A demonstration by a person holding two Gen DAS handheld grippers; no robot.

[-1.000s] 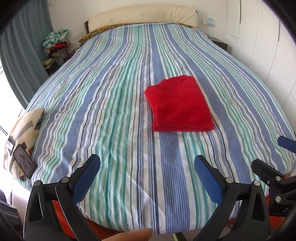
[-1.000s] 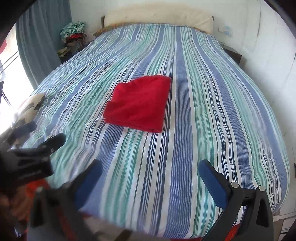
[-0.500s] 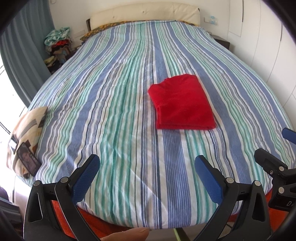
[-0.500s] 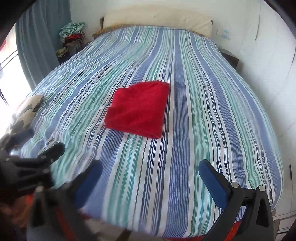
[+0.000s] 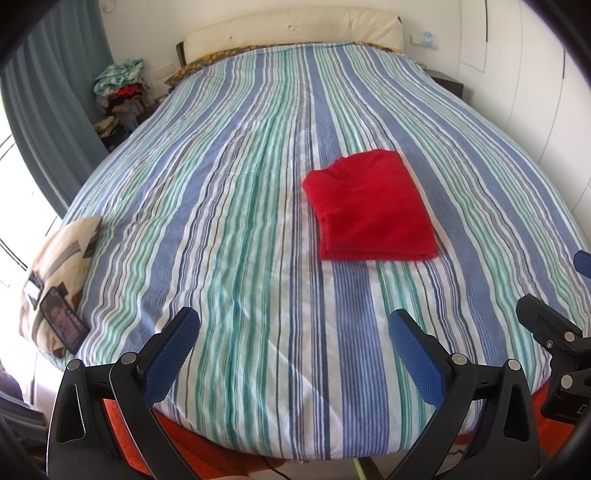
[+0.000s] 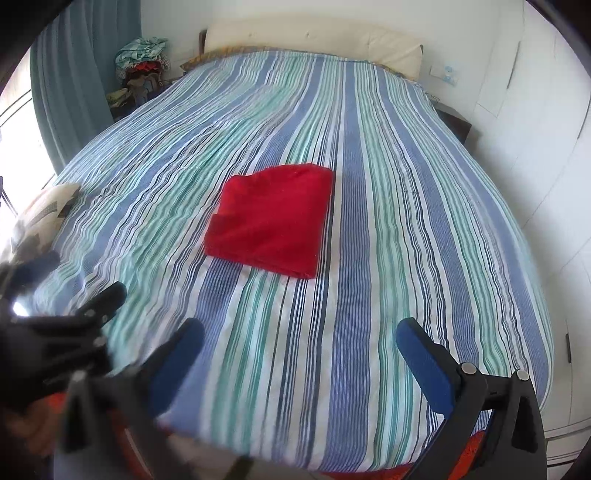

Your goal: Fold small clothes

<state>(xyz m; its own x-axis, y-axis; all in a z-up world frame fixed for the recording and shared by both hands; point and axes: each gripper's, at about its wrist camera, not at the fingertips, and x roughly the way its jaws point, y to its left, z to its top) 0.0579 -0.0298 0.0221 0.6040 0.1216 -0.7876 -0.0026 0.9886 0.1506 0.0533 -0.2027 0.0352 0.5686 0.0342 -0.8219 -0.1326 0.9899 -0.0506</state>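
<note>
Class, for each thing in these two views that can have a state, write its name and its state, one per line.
Red garment: folded, flat on the bedspread.
Striped bedspread: spread out, slightly wrinkled.
Left claw: open, empty.
Right claw: open, empty.
Phone: screen lit, propped on the cushion.

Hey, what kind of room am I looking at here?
Most likely a home bedroom: a large bed under a striped cover with a padded cream headboard, a folded red garment lying on it, and a pile of clothes beside a curtain.
</note>
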